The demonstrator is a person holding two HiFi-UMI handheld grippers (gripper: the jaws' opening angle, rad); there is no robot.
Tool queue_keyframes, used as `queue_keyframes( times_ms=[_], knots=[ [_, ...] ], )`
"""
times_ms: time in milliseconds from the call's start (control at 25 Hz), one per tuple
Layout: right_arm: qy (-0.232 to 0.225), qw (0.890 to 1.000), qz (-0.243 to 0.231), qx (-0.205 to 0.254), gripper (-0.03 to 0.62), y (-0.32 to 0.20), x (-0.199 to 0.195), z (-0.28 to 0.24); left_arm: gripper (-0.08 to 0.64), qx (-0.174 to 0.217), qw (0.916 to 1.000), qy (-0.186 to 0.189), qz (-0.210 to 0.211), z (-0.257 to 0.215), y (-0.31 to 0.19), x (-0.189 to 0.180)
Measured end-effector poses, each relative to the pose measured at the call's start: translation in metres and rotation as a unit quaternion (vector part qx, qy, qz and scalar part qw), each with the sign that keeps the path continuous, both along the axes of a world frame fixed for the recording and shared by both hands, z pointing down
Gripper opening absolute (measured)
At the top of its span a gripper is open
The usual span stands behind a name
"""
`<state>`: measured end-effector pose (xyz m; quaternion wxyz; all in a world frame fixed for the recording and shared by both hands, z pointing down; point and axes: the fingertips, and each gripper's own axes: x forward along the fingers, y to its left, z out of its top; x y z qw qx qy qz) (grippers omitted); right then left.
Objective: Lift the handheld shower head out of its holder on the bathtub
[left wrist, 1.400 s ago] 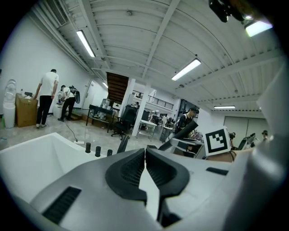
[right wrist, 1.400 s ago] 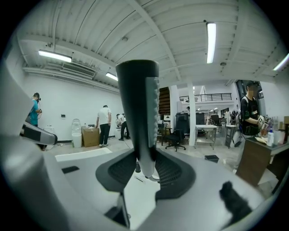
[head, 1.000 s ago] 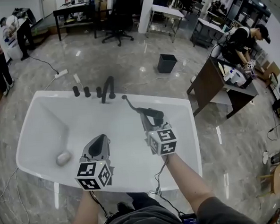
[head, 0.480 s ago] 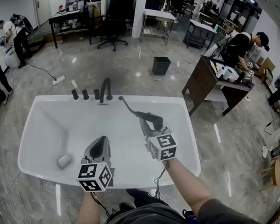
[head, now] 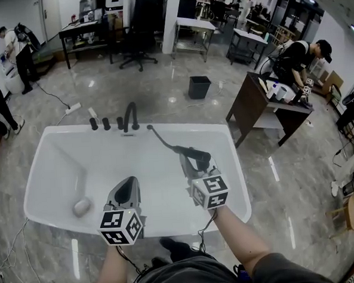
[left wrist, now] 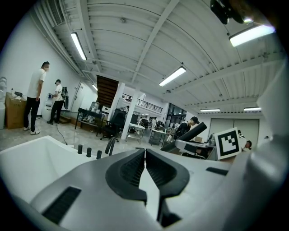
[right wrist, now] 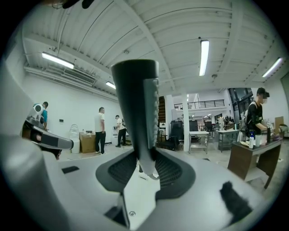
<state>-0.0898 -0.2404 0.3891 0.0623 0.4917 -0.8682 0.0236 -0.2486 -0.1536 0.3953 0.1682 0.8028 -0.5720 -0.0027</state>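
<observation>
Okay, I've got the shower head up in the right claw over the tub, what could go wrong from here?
The right claw pinches only the narrow lower end of the shower head, so it could swivel or slip and drop into the bathtub. Its hose runs back to the rim; pulling farther may tug it.

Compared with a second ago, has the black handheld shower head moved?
Yes. The black shower head, held in the right claw, has drawn away from the curved black tap behind it, toward the person.
</observation>
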Motion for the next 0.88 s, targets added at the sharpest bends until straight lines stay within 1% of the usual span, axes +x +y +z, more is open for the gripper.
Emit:
queue_keyframes(
  times_ms=[280,440,640,880],
  knots=[
    [-0.015,1.000,0.013,0.015,0.138,0.030,0.017,-0.016,0.018,0.004,1.0000,-0.003,0.007,-0.007,0.021,0.008],
    [-0.020,0.999,0.013,0.026,0.138,0.048,0.020,-0.025,0.018,0.007,0.9999,-0.003,0.011,-0.010,0.031,0.011],
    [-0.019,0.999,0.018,0.032,0.138,0.070,0.028,-0.025,0.018,0.011,0.9998,-0.003,0.015,-0.009,0.046,0.018],
    [-0.032,0.998,0.030,0.037,0.138,0.095,0.040,-0.023,0.018,0.015,0.9996,-0.005,0.021,-0.011,0.064,0.023]
  ],
)
